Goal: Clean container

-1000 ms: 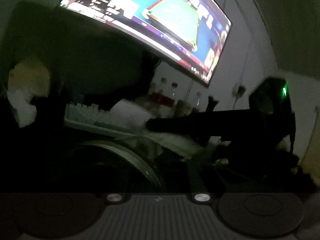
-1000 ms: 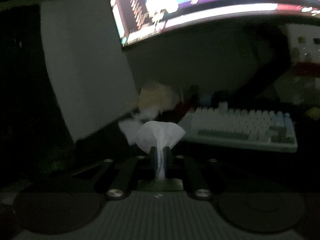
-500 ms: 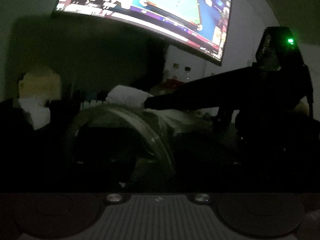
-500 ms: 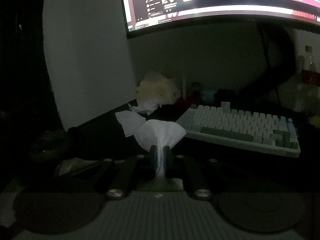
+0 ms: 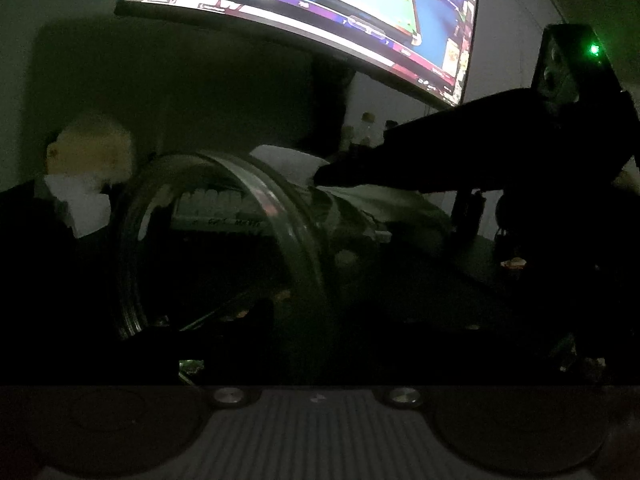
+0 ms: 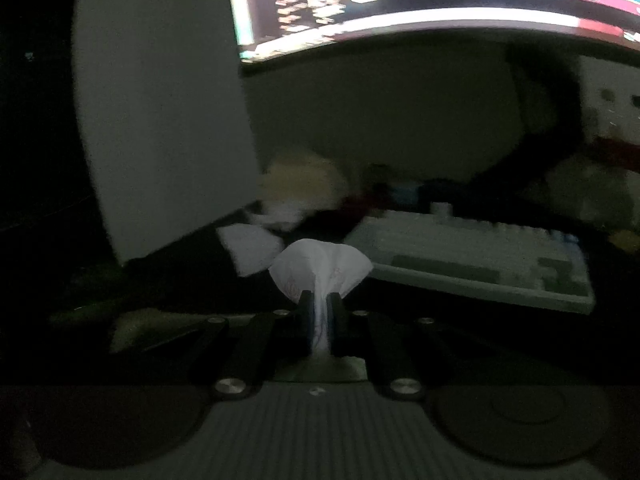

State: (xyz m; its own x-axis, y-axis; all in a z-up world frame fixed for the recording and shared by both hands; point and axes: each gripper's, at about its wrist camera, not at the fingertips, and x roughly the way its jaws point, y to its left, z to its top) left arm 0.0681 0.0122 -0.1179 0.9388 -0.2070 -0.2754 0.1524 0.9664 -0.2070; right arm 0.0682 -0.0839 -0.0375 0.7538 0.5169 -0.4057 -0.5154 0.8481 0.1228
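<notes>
The room is dark. In the left wrist view a clear glass container lies tilted on its side, its round rim facing left, held close in front of my left gripper; the left fingers are lost in shadow. My right gripper is shut on a white tissue that fans out above its fingertips. The right gripper also shows in the left wrist view as a dark arm reaching in from the right, its tip at the container's upper right side, with the tissue beside it.
A lit monitor hangs over the desk. A pale keyboard lies at the right. Crumpled tissues and a yellowish bundle sit at the left. Bottles stand behind.
The container has risen and grown larger in the left wrist view. The right gripper with the tissue has shifted; its view has swung back to the left and blurred.
</notes>
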